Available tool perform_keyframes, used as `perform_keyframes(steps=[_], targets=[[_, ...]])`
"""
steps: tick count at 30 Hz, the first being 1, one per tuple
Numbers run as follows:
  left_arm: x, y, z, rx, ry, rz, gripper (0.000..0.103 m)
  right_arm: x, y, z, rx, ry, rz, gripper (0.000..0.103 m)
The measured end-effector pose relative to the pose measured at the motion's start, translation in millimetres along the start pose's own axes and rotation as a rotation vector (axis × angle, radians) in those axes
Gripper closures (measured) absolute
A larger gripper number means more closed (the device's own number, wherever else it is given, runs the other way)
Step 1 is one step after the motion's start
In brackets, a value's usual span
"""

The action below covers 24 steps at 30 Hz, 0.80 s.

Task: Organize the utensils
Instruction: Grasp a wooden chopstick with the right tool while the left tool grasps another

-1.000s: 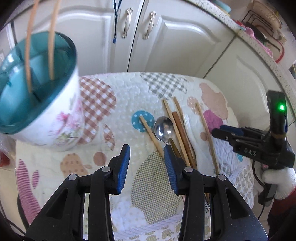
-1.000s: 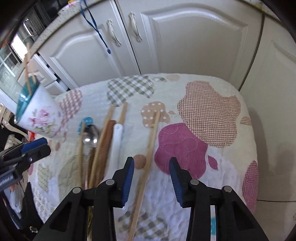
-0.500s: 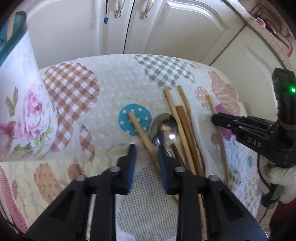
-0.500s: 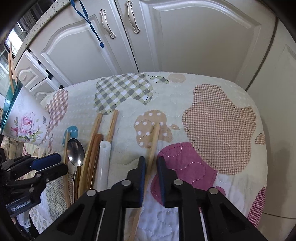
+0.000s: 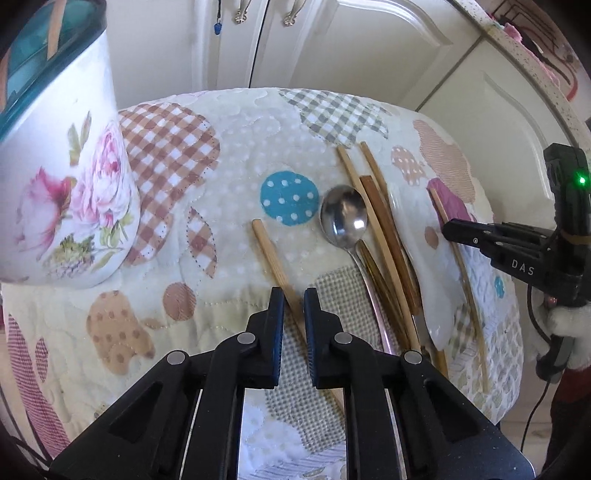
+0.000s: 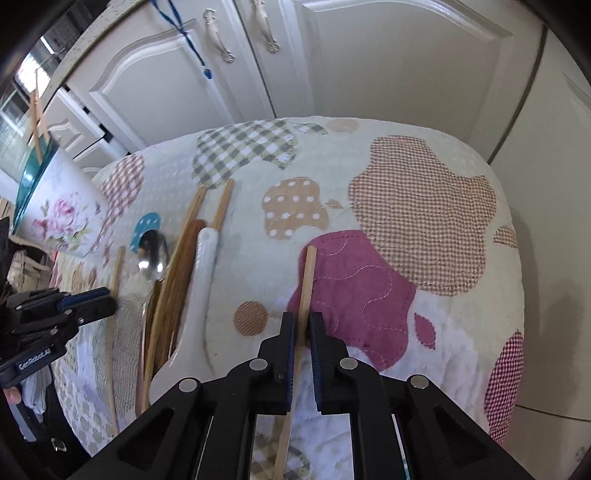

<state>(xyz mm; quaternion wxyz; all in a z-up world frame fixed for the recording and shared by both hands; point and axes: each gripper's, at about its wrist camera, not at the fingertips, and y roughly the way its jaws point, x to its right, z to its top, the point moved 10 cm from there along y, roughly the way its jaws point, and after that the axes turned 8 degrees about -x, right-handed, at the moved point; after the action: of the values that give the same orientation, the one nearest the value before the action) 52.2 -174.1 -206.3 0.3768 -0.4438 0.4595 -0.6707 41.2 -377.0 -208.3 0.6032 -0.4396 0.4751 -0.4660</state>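
Utensils lie on a patchwork quilt (image 5: 236, 147). My left gripper (image 5: 293, 301) is shut on a light wooden chopstick (image 5: 271, 254) at the left of the group. My right gripper (image 6: 302, 326) is shut on another light chopstick (image 6: 306, 284) lying apart at the right; it also shows in the left wrist view (image 5: 458, 254). Between them lie a metal spoon (image 5: 345, 218), several wooden chopsticks (image 5: 384, 232) and a white ceramic spoon (image 6: 195, 291). A floral cup with a teal inside (image 5: 62, 177) stands at the left and holds two chopsticks.
White cabinet doors (image 6: 332, 55) stand behind the quilted surface. The quilt's edge drops off close at the right (image 6: 517, 295) and at the front. A blue cord (image 6: 184, 33) hangs from a cabinet handle.
Both grippers were open a second ago. Each moved down and forward over its chopstick and closed on it.
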Motion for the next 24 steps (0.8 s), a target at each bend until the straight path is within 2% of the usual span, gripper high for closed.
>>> perform_keyframes(steps=[4,7,12,17,24], targets=[[2,5,7,0.0,-0.008,0.018,0.09,-5,1,7,0.004,-0.01,-0.011,0.096],[4,8,12,0.019,-0.003,0.024,0.09,-4,1,10,0.013,0.012,0.018,0.096],[5,5,14,0.038,0.015,0.007,0.094,-10,-7,10,0.025,0.007,0.045,0.097],[14,-31,16,0.118,0.04,-0.039,0.097,-17,-38,10,0.083,0.0,0.086,0.097],[15,-93,12,0.233,0.072,-0.087,0.099,-47,-98,7,0.188,-0.067,0.127,0.098]])
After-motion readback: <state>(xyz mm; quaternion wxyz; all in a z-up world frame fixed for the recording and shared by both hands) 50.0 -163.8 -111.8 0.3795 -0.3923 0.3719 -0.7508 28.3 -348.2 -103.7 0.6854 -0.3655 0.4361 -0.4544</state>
